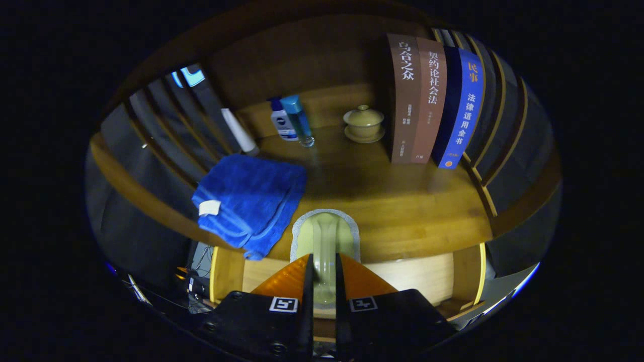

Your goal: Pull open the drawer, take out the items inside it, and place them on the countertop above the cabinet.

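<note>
My gripper (324,262) is shut on a pale green packet with a silvery border (326,234), which sticks out ahead of the fingers. The packet's far end hangs over the front edge of the wooden countertop (402,211); I cannot tell whether it touches the wood. Below that edge, on both sides of the fingers, the pale inside of the pulled-out drawer (417,274) shows. A folded blue towel (251,201) lies on the countertop just left of the packet, with one corner drooping over the front edge.
At the back of the countertop stand a blue-capped bottle (299,120), a white bottle (282,120), a white tube (240,131) and a lidded tea cup on a saucer (363,123). Upright books (432,100) line the right side. Dark slatted panels flank the shelf.
</note>
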{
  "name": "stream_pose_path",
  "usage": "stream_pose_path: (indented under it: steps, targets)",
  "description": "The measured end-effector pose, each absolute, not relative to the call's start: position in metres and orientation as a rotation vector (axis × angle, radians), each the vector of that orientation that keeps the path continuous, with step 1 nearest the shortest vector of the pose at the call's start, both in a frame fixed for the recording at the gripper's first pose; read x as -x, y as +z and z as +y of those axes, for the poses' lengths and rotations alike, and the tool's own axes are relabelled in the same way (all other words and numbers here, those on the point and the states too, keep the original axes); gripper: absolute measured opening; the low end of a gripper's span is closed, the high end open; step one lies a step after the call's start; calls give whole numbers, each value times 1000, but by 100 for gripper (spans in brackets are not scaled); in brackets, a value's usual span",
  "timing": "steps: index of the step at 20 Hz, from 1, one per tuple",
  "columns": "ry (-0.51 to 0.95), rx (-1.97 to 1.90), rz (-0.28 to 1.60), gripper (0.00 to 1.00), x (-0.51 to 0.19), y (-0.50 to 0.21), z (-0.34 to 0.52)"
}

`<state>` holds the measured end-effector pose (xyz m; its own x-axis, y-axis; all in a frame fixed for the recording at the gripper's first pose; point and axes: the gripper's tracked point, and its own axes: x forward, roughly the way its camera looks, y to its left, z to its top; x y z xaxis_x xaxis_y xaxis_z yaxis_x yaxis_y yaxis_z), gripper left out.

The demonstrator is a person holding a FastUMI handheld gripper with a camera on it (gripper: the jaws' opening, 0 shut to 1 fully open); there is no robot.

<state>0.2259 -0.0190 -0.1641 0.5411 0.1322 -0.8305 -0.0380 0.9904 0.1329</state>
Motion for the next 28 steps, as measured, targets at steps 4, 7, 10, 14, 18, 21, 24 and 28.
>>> stream_pose_path:
  steps: [4, 7, 10, 14, 18, 21, 24, 28]
  targets:
    - [31, -6, 980, 22, -276, -177, -41]
    - [-1, 12, 991, 22, -297, -188, -47]
    - [6, -8, 1004, 22, -310, -203, -41]
    - [16, 56, 983, 23, -316, -201, -37]
    - [27, 48, 954, 74, -318, -197, -25]
    - [40, 69, 939, 99, -316, -194, -22]
    - [51, 60, 905, 99, -309, -182, -16]
    - [80, 4, 819, 99, -288, -157, -7]
